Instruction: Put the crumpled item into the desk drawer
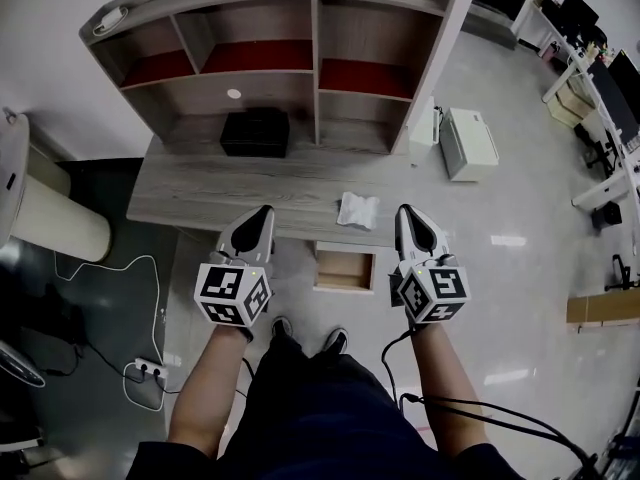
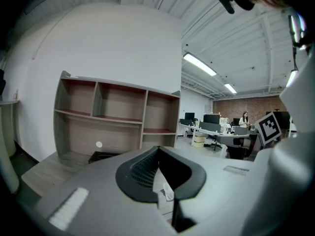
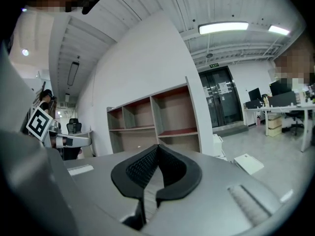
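The crumpled white item lies on the wooden desk near its front edge, right of the middle. Just below it a small drawer stands pulled out, and nothing shows inside it. My left gripper hovers over the desk's front edge, left of the item, shut and holding nothing. My right gripper hangs just right of the item, also shut and holding nothing. In the left gripper view the jaw tips meet, and the crumpled item shows below them. The right gripper view shows its jaw tips together.
A shelf hutch stands on the desk's back, with a black box in front of it. A white cylinder sits left of the desk. On the floor are a power strip with cables and a white box.
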Tool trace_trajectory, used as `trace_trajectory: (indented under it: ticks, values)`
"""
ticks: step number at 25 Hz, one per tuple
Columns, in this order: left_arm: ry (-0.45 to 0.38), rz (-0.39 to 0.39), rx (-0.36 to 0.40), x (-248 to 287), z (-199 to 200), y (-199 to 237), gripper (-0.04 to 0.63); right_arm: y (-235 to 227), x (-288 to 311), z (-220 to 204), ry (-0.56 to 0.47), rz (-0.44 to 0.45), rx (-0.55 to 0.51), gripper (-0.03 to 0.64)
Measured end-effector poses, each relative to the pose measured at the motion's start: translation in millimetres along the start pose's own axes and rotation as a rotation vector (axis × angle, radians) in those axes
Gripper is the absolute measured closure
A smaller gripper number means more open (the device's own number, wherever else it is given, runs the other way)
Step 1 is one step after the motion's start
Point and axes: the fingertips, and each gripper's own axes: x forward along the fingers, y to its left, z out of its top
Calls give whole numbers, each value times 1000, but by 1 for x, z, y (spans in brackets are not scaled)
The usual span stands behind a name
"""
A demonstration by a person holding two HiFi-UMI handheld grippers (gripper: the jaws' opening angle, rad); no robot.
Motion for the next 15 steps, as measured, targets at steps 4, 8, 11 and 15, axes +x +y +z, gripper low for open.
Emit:
trace_trajectory:
  ticks: [4, 8, 11, 15]
  values:
    - [50, -40, -4, 26, -19, 7, 591, -16, 11, -20, 43, -53, 37, 609]
    - [105, -97, 12, 55, -38, 15, 591, -29, 21, -37, 83, -124, 53, 594]
    - [145, -133, 35, 75, -50, 21, 591, -36, 33, -47, 106, -169, 62, 589]
    - [217, -192, 50, 94, -74, 28, 591, -37, 50, -67, 152, -218, 63, 588]
